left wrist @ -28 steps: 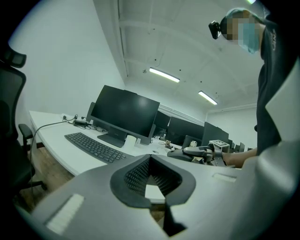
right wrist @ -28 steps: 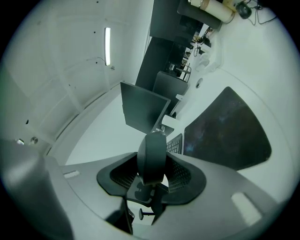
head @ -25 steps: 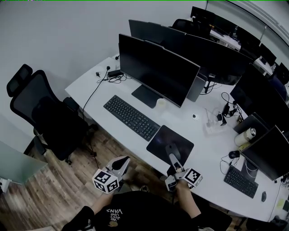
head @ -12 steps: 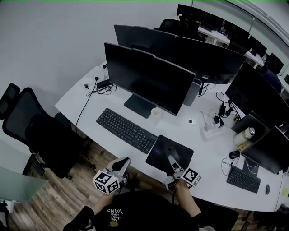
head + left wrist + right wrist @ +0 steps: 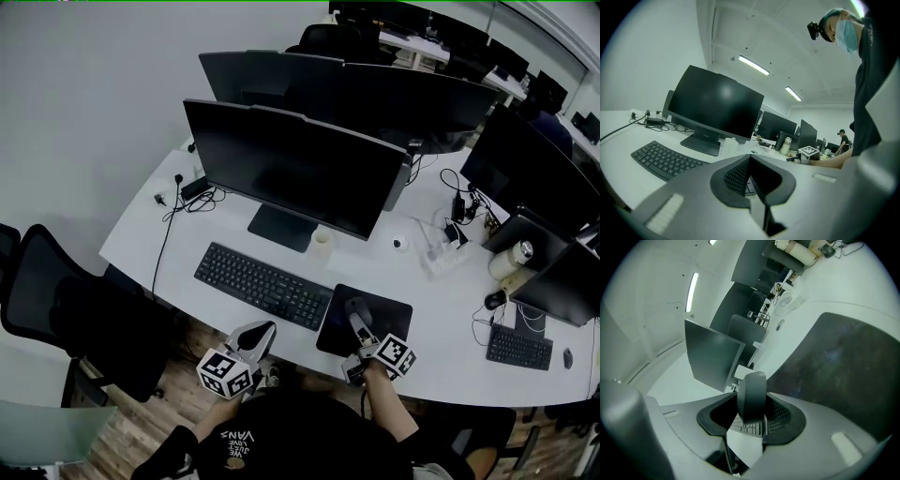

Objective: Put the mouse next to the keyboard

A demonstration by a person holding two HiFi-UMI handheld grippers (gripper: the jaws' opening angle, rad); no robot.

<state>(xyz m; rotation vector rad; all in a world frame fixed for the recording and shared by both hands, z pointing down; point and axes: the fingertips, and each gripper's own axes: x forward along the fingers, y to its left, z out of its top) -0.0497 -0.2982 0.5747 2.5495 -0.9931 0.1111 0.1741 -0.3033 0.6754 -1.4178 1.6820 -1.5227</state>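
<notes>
The left tongs (image 5: 750,159) are closed on nothing and hang off the near edge of the surface (image 5: 141,246). Leave them clear of the travel path. The keyboard (image 5: 262,286) lies near-centre, in front of the monitor (image 5: 291,173). To its right, the right tongs (image 5: 356,314) grip the mouse (image 5: 752,397) by its sides over the dark mouse pad (image 5: 392,314). Whether the mouse touches the pad cannot be told. Recommended procedure: carry the mouse left at low height, level it, set it just beside the keyboard's right end, clear of the keys, then release.
</notes>
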